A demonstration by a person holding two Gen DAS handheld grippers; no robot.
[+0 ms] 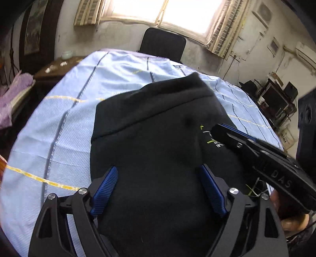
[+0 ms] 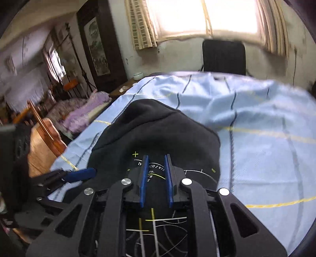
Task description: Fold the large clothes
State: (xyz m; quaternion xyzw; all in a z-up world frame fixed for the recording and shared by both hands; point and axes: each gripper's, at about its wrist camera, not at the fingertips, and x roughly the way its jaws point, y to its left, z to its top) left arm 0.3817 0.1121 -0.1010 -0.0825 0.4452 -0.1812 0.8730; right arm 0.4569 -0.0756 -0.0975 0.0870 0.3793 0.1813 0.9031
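A black garment point(image 1: 158, 138) with thin yellow and white printed lines lies partly folded on the light blue striped cloth point(image 1: 59, 128) that covers the table, its far end bunched into a rounded hump toward the window. The left gripper point(image 1: 159, 189) hangs over the near part of the garment with its blue-padded fingers point(image 1: 104, 189) spread wide apart; dark fabric shows between them, but the pads press on nothing. To its right, the right gripper point(image 2: 156, 174) reaches in over the printed patch of the garment, its two blue pads point(image 2: 143, 181) drawn narrow with only a slim gap between them. From its own camera the printed cloth is seen through that gap, and I cannot tell whether any fabric is pinched or the tips merely hover above it. A hand point(image 1: 292, 221) shows under that gripper's body at the near right. Beyond the table stands a black chair point(image 1: 163, 44) below a bright window point(image 1: 164, 9), and purple bedding point(image 2: 83, 114) lies off to the left.
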